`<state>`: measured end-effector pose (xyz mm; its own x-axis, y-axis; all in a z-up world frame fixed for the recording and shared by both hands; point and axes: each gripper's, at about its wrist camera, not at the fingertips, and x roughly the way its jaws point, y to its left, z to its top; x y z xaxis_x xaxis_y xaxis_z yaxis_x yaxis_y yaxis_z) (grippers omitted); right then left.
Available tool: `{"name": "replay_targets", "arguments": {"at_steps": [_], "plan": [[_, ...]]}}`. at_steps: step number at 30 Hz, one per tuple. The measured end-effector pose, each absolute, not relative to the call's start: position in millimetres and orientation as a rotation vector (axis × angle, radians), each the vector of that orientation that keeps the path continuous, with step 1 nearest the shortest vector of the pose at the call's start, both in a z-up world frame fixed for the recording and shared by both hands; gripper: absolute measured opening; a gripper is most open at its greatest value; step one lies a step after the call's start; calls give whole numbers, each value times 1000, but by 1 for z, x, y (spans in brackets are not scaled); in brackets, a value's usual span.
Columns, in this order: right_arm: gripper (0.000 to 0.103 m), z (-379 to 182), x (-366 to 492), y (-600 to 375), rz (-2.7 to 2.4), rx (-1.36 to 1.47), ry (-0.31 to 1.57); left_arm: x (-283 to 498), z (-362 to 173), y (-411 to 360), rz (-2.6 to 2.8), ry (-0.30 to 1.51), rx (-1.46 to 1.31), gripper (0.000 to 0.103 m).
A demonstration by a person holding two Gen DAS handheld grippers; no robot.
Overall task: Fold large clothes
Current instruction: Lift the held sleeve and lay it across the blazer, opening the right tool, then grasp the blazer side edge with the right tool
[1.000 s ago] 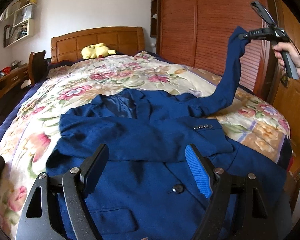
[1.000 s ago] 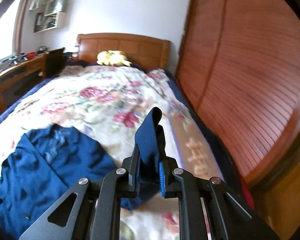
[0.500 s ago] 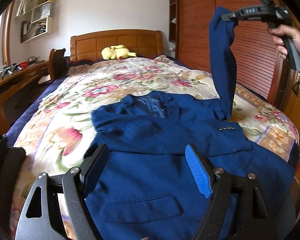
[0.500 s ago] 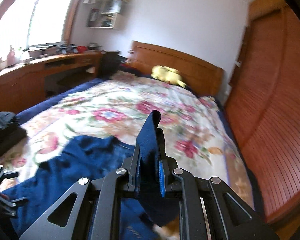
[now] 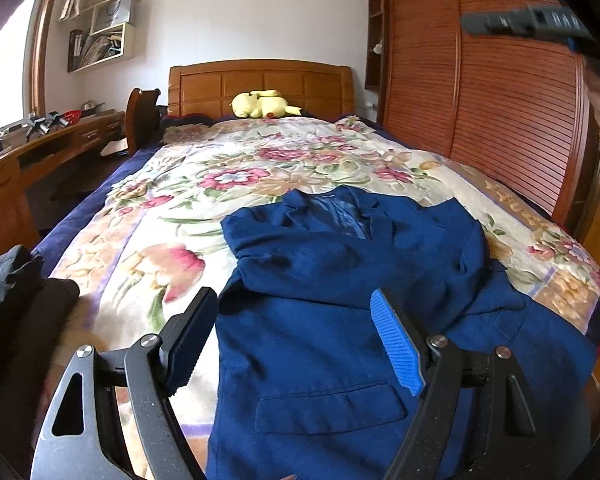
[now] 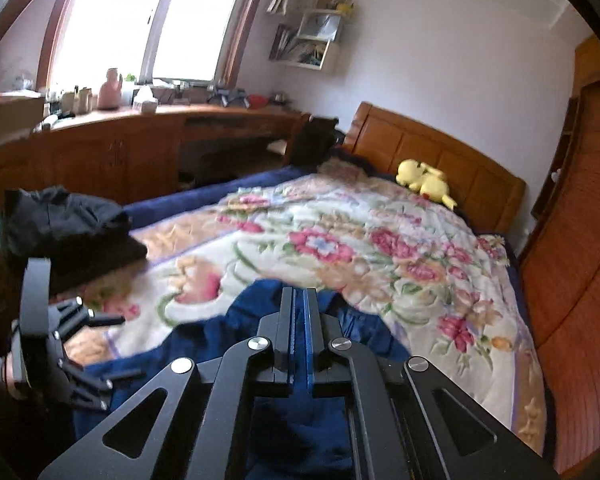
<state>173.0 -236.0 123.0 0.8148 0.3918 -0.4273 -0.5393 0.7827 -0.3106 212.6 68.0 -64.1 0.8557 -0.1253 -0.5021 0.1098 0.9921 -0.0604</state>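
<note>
A navy blue suit jacket (image 5: 340,288) lies front up on the floral quilt (image 5: 220,184), with both sleeves folded across its chest. My left gripper (image 5: 294,300) hovers open over the jacket's lower front, with nothing between its fingers. In the right wrist view it shows at the left edge (image 6: 120,348), held in a hand. My right gripper (image 6: 300,292) is shut with nothing between its pads, above the jacket (image 6: 228,332). From the left wrist view it (image 5: 472,26) hangs high at the upper right with no cloth in it.
A yellow plush toy (image 5: 262,105) lies by the wooden headboard. A slatted wooden wardrobe (image 5: 500,120) runs along the bed's right side. A pile of dark clothes (image 5: 16,292) sits at the bed's left corner. A cluttered desk (image 6: 140,120) stands under the window.
My right gripper let go of the sleeve it held up, and the sleeve now lies across the jacket. That gripper swung left and closed empty. My left gripper shifted sideways and stayed open.
</note>
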Motion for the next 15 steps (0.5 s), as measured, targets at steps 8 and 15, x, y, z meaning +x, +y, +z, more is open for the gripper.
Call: {"name": "replay_targets", "arguments": {"at_steps": [8,15], "plan": [[24,85,206,-246,478,-349,487,213,-65,73,-113,530,-32,80],[47,5,254,-229,501,-312,662,214,-68,74,-96,545,-13,80]]}}
